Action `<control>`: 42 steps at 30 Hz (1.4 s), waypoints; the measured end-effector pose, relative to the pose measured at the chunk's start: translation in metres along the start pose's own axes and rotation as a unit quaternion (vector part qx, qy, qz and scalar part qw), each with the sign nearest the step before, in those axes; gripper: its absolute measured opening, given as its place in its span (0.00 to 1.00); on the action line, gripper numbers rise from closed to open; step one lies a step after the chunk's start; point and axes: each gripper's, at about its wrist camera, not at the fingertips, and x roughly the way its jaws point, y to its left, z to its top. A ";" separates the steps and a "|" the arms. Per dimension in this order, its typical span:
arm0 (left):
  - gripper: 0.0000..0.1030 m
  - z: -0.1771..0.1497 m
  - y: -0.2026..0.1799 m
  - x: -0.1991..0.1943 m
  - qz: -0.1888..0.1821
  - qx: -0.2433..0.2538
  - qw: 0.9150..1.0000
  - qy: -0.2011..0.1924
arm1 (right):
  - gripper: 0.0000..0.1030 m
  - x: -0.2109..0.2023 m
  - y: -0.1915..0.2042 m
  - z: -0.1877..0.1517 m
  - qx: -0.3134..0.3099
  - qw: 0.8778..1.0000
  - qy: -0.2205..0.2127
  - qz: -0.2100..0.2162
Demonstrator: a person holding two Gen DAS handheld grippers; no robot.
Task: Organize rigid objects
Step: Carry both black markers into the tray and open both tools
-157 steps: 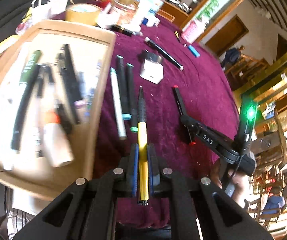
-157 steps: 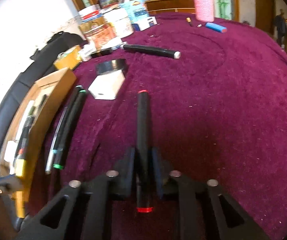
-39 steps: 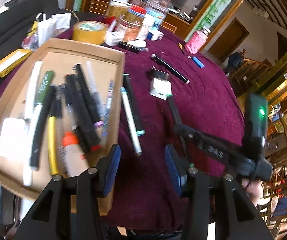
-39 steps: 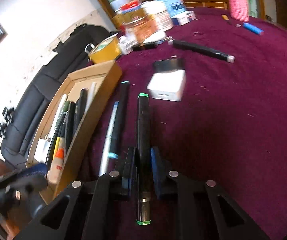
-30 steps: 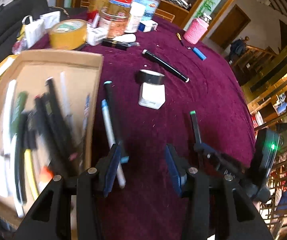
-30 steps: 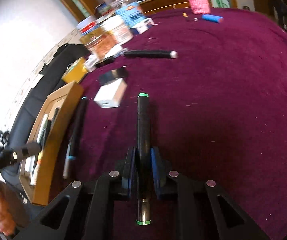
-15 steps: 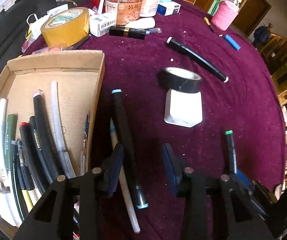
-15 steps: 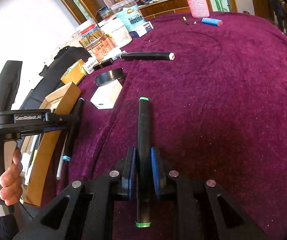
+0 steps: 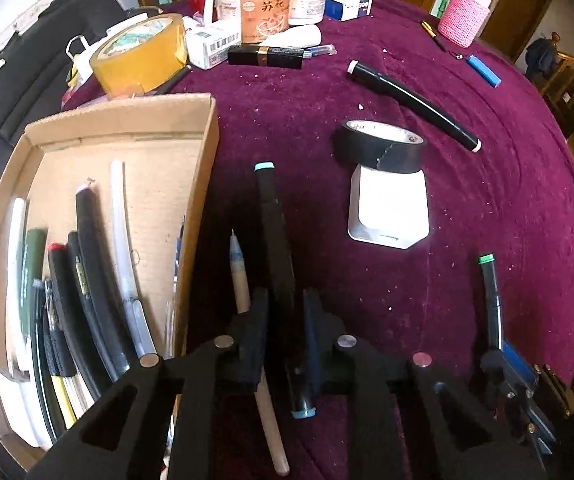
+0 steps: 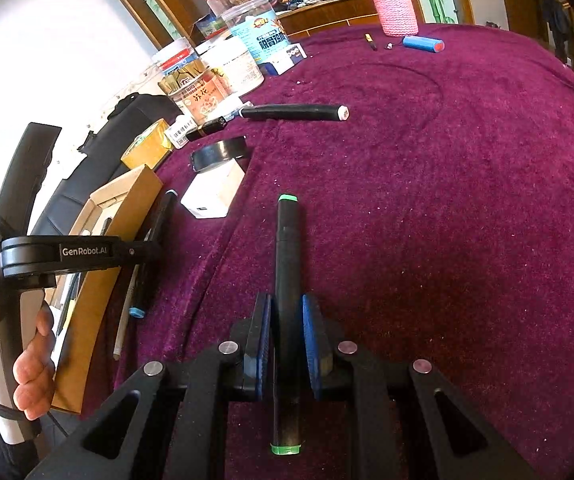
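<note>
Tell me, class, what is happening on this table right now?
A person is sorting pens and markers into a cardboard tray with a handheld gripper in each hand. The right gripper is shut on a black marker with green ends. The left gripper is closing around a black marker with blue ends lying on the purple cloth beside the tray. A thin beige pen lies next to it, and several pens are already in the tray.

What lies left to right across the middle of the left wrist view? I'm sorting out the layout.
Cardboard box → thin pale pen → black marker with blue ends → white block → black marker with green end.
</note>
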 end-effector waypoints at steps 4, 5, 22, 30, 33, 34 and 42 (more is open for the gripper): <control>0.15 -0.003 -0.003 -0.002 0.004 0.012 1.000 -0.010 | 0.16 0.000 0.000 -0.001 -0.003 1.000 -0.001 -0.002; 0.14 -0.007 0.000 -0.005 -0.007 0.007 1.000 -0.012 | 0.16 0.000 0.001 -0.001 -0.003 1.000 -0.002 -0.003; 0.14 -0.112 0.019 -0.092 -0.137 -0.012 0.986 -0.093 | 0.16 -0.012 0.014 -0.006 -0.014 1.000 -0.006 -0.005; 0.14 -0.129 0.102 -0.130 -0.148 -0.092 0.976 -0.132 | 0.16 -0.039 0.106 -0.022 -0.082 0.993 -0.008 0.082; 0.14 -0.132 0.130 -0.133 -0.145 -0.116 0.973 -0.136 | 0.16 -0.035 0.138 -0.023 -0.104 0.990 0.000 0.099; 0.14 -0.132 0.137 -0.132 -0.146 -0.120 0.972 -0.137 | 0.16 -0.031 0.148 -0.024 -0.109 0.988 0.005 0.105; 0.14 -0.128 0.179 -0.115 -0.136 -0.160 0.968 -0.137 | 0.16 0.008 0.197 -0.011 -0.134 0.984 0.036 0.109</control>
